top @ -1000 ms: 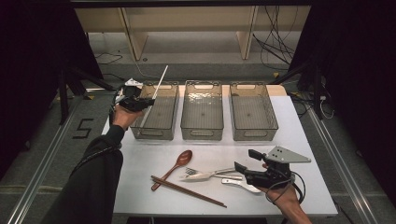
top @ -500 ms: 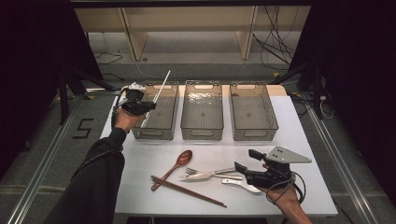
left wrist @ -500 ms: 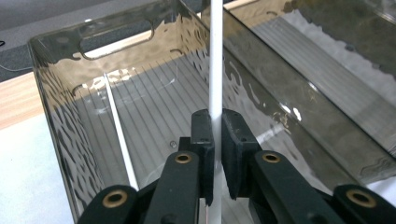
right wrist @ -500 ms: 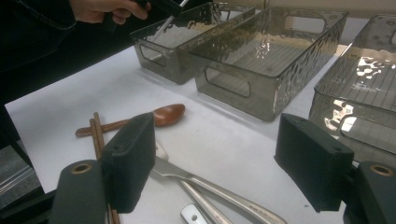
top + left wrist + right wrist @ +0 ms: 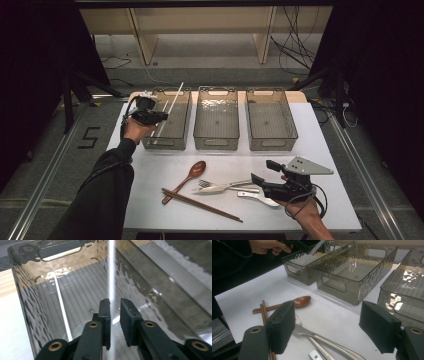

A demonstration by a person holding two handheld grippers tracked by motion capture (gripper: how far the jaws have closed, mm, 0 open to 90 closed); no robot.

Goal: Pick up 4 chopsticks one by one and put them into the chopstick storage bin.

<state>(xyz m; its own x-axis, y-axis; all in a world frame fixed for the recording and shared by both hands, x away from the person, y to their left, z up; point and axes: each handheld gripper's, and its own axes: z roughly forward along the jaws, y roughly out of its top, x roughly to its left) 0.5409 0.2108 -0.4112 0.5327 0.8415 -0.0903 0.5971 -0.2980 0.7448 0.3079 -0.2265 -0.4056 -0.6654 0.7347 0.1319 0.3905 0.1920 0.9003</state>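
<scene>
Bins: three clear smoky plastic bins in a row at the far side of the tabletop (image 5: pixel 150 175); left bin (image 5: pixel 176 131), middle bin (image 5: pixel 216 134), right bin (image 5: pixel 271 131); dimpled walls, ribbed floors, slot handles.
White chopsticks: two; one white chopstick (image 5: pixel 111 272) slants up out of the left bin between the jaws, the other white chopstick (image 5: pixel 61 306) lies on that bin's floor.
Left gripper (image 5: pixel 115 305): over the left bin's near left corner; jaws have just been opening, now slightly apart, the pads off the stick that stands between them.
Right gripper (image 5: pixel 329 322): jaws wide apart, clamped on nothing, low over the cutlery at the near right.
Loose cutlery (near middle): one wooden spoon (image 5: pixel 186 180), one pair of brown chopsticks (image 5: pixel 200 205), one metal fork (image 5: pixel 225 184), two more metal pieces I cannot tell apart.
Surface: white, flat, matte.
Room: dark surround, grey floor with rails, pale wooden shelf frame behind, cables on the floor.
</scene>
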